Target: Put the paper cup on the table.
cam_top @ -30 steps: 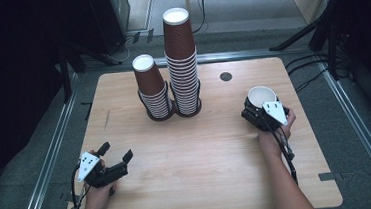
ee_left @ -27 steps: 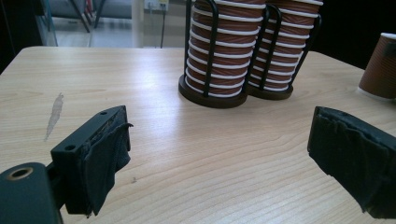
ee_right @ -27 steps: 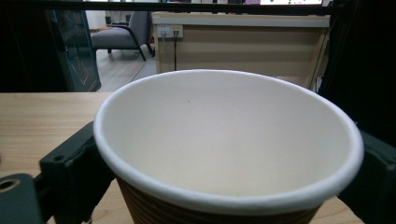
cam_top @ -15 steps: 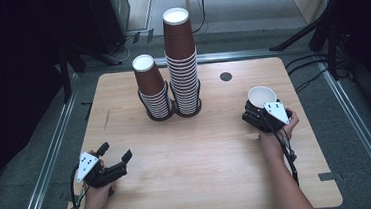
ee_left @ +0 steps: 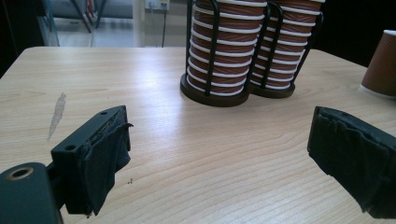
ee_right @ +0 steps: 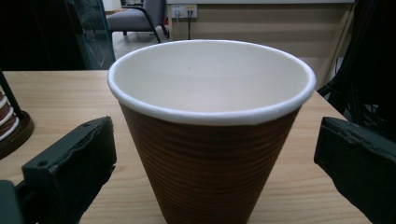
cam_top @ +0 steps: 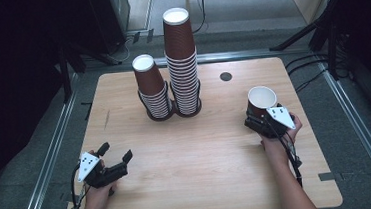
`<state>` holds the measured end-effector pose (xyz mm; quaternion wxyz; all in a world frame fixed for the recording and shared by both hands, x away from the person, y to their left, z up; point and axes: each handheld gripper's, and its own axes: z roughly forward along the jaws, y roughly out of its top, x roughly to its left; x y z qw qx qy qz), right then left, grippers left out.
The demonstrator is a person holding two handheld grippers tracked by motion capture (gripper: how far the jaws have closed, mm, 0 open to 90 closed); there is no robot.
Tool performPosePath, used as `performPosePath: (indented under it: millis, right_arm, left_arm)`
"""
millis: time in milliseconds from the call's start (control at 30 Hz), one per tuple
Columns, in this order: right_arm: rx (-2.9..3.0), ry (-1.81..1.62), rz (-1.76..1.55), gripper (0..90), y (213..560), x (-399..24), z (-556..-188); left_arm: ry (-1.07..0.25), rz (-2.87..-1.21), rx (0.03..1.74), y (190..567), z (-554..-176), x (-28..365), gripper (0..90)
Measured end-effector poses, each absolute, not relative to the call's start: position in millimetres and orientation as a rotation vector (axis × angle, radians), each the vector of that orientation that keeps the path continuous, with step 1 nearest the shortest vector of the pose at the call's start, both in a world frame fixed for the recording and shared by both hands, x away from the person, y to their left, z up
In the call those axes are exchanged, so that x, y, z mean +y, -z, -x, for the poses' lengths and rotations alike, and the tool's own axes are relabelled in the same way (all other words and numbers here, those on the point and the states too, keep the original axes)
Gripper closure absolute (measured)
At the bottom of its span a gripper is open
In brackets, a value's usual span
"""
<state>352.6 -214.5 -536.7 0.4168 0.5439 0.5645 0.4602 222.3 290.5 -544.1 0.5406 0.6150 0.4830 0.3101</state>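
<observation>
Wooden table [cam_top: 205,183], pale and rounded at the corners, with a small dark round spot [cam_top: 226,76] toward the far edge. On the far middle, two stacks of brown paper cups standing mouth-down in black wire holders: tall stack [cam_top: 182,64] on the right, shorter stack [cam_top: 152,89] touching it on the left; same pair seen close in the left gripper view, ringed with white rims.

Right forearm entering from the near right edge, angled up and slightly leftward, hand wrapped round the right gripper [cam_top: 260,121] with its grey plate on top and cable trailing back along the arm. Jaws just been opening, now spread wide either side of a single brown paper cup [ee_right: 210,140]; cup upright, mouth up, white inside, standing on the table at the right side, between the pads but with a clear gap to each in the right gripper view.

Left hand low at the near left corner, wrist nearly level, left gripper [cam_top: 113,158] pointing right and far toward the stacks. Jaws parted fairly wide, nothing between them, only bare tabletop; black padding on the fingers [ee_left: 100,158] frayed at the edges.
</observation>
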Motion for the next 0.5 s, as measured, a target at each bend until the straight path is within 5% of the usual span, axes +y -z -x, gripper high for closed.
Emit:
performPosePath:
  millis: [500]
  right_arm:
    - [1.435, -1.173, -1.338, 0.0, 535.3, -230.1, -322.5]
  left_arm:
    - [-0.740, -1.467, 1.149, 544.1, -222.2, 290.3, 6.5]
